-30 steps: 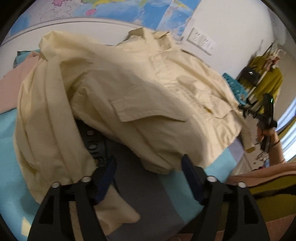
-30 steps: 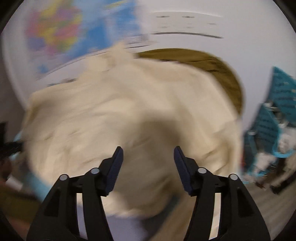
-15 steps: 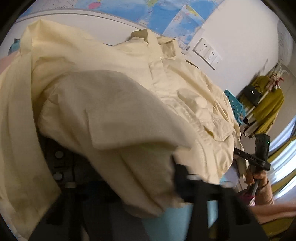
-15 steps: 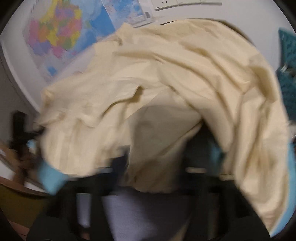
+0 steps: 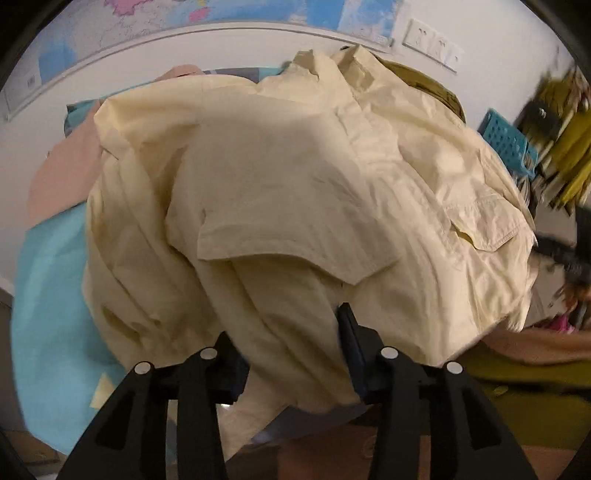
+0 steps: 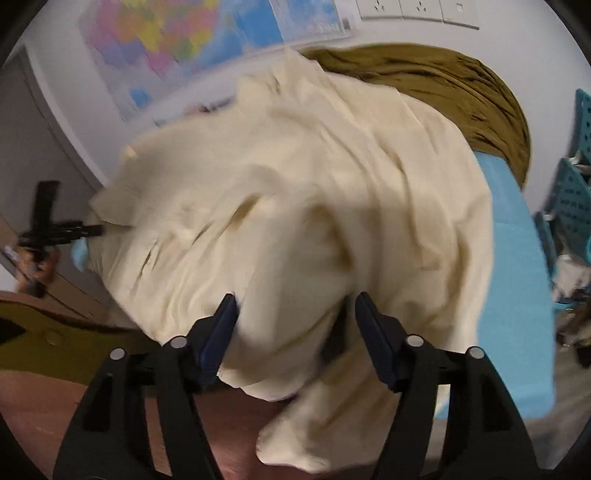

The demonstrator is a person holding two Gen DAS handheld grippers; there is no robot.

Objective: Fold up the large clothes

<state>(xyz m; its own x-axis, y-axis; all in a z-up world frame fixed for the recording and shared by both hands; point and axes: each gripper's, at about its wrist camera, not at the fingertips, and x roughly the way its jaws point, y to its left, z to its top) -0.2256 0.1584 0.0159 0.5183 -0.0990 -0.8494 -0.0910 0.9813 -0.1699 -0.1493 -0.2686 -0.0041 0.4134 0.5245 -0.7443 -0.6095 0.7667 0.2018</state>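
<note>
Shirt prob. between opening jaws

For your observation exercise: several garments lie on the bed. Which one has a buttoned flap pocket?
The pale yellow shirt, spread on top in front. The pink garment and the olive garment lie behind it, showing no pocket.

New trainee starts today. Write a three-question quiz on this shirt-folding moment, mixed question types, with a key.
1. True or false: the cream shirt is already folded into a neat flat rectangle.
2. Which garment lies behind the shirt near the wall sockets? A) olive-brown cloth B) red towel C) black jeans
3. Fill in: shirt fabric lies between the fingers of the left gripper and the right gripper, and the jaws of both are ____.

Key: 1 false, it is rumpled and bunched. 2 A. 3 opening.
</note>
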